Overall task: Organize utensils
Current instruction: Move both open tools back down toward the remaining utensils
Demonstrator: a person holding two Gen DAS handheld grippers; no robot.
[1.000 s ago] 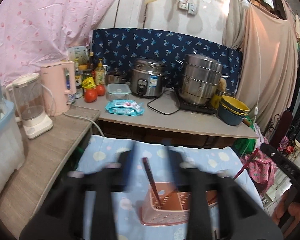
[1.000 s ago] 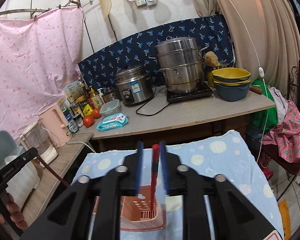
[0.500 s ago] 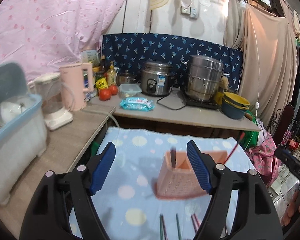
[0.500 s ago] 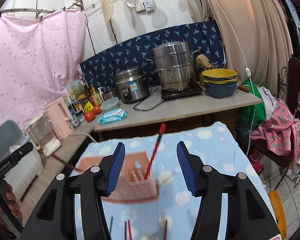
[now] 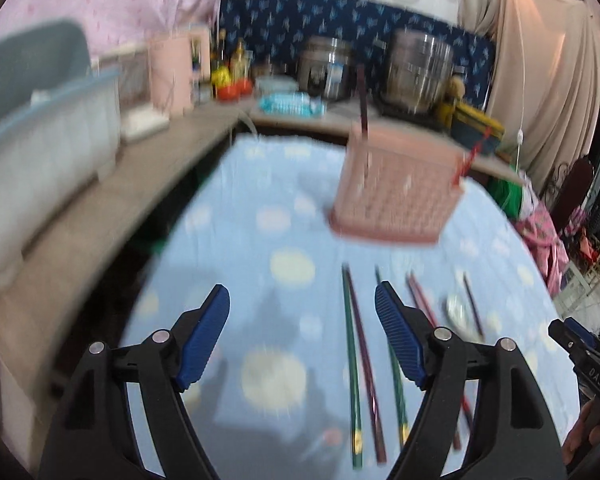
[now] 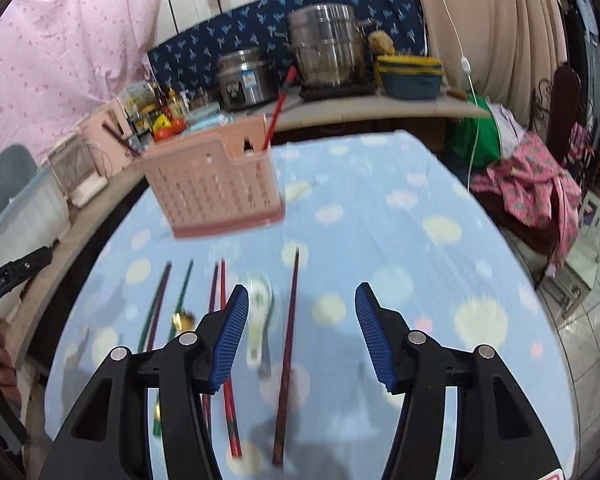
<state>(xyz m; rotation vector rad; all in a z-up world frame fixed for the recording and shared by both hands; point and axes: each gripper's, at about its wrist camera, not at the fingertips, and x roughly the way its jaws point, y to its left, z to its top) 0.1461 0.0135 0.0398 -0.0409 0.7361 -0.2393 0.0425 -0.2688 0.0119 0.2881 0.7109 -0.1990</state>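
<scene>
Utensil basket (image 6: 216,184), pink perforated plastic, standing on blue dotted cloth (image 6: 380,240); dark chopstick (image 5: 362,98) and red chopstick (image 6: 278,108) upright inside. Loose chopsticks (image 6: 288,344) lying side by side on cloth near the basket, white spoon (image 6: 259,312) among them. Left gripper (image 5: 302,336): jaws wide, nothing between the pads, green and purple chopsticks (image 5: 354,360) on cloth below the gap. Right gripper (image 6: 300,332): jaws apart, nothing gripped, one dark chopstick on cloth beneath. Views blurred
</scene>
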